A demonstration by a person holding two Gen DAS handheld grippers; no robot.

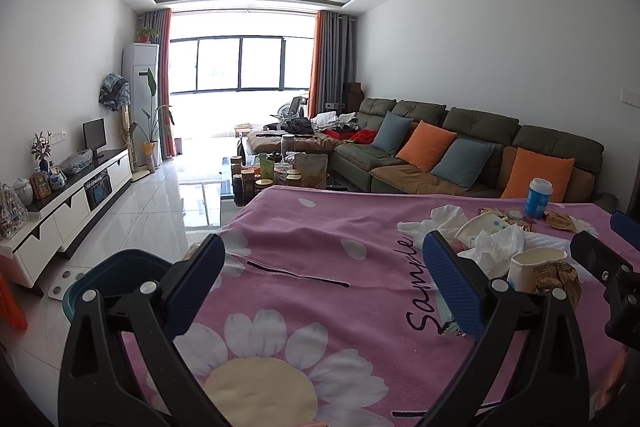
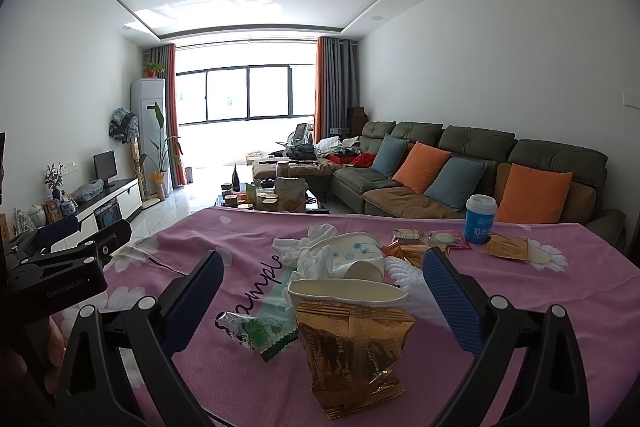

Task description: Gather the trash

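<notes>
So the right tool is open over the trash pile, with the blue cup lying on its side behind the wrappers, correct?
Not quite: the blue cup stands upright with its white lid on top, as the right wrist view shows. The rest holds: the right tool is open over the trash pile, and the cup is behind the wrappers.

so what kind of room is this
A home living room, most likely: a long sectional sofa with orange and blue cushions, a TV cabinet along the opposite wall, and a coffee table crowded with jars.
</notes>
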